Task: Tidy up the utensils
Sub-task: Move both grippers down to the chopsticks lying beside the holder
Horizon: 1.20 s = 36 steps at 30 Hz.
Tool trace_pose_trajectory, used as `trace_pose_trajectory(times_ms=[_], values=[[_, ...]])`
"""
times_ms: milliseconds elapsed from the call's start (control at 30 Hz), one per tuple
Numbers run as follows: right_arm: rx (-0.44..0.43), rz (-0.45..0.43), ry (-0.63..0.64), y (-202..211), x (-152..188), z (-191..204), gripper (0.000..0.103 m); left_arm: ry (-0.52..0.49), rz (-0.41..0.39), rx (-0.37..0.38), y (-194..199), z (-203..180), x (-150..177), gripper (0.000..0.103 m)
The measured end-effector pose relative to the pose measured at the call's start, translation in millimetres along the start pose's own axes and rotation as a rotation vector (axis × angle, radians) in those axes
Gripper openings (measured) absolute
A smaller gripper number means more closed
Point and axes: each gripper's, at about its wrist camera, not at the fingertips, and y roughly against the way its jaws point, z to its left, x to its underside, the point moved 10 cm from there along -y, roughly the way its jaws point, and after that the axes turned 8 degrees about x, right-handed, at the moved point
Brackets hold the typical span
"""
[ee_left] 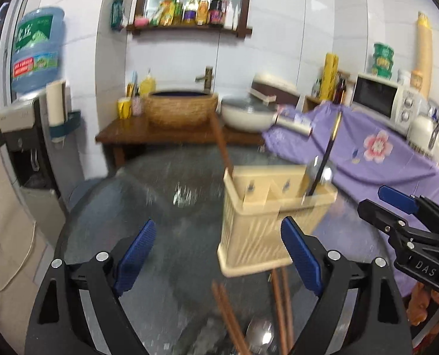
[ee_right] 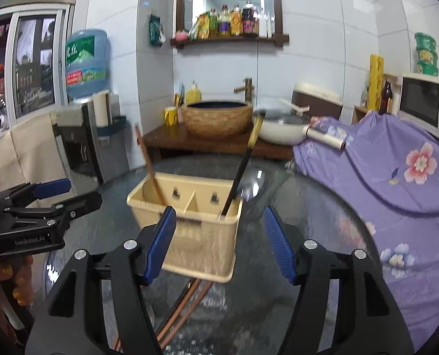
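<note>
While both your claws, left claw (ee_left: 218,261) and right claw (ee_right: 219,244), are hanging released and empty, the cream utensil caddy (ee_left: 266,222) is standing on the glass worktop (ee_left: 160,207), chopsticks (ee_left: 228,316) lying loose just before it, awaiting sorting.

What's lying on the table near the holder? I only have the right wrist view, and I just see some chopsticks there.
Observer: The left wrist view also shows a spoon lying beside those loose chopsticks, at the bottom edge of that picture.
Operator: Is the left gripper holding anything? I only see it from the side.
Observer: No. From its own camera the left gripper is open, with its pads wide apart and nothing gripped.
</note>
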Motion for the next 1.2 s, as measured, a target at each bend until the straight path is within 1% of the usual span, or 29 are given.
trace_pose_trajectory(times_ms=[33,67,133,167,233,267,333,433,667,733,800,1067,1200], values=[[0.005,0.021,0.007,-3,11,2,0.064,0.002,0.017,-0.008,-2,3,9,0.083],[0.011,0.063,0.012,-10,30,5,0.065,0.005,0.036,-0.017,-3,5,21,0.081],[0.001,0.133,0.002,-20,59,9,0.065,0.019,0.095,-0.024,-11,10,47,0.072],[-0.008,0.183,-0.012,-27,77,12,0.065,0.028,0.122,-0.017,-14,11,60,0.069],[-0.016,0.241,-0.026,-34,101,16,0.065,0.036,0.183,-0.009,-22,12,87,0.060],[-0.013,0.262,-0.029,-37,112,18,0.065,0.038,0.204,-0.012,-26,13,94,0.058],[-0.007,0.302,-0.030,-42,131,23,0.065,0.054,0.267,-0.002,-36,15,117,0.047],[-0.011,0.350,-0.032,-46,150,29,0.065,0.069,0.308,0.016,-42,15,135,0.042],[0.000,0.385,-0.002,-49,166,43,0.063,0.074,0.337,0.052,-46,6,150,0.039],[0.006,0.393,0.006,-51,167,46,0.059,0.070,0.346,0.054,-48,4,153,0.037],[0.018,0.399,0.016,-52,167,47,0.058,0.062,0.351,0.051,-49,2,156,0.036],[0.022,0.423,0.026,-55,169,49,0.057,0.065,0.356,0.055,-51,-2,154,0.035],[0.021,0.429,0.042,-55,171,49,0.055,0.077,0.357,0.057,-49,0,155,0.030]])
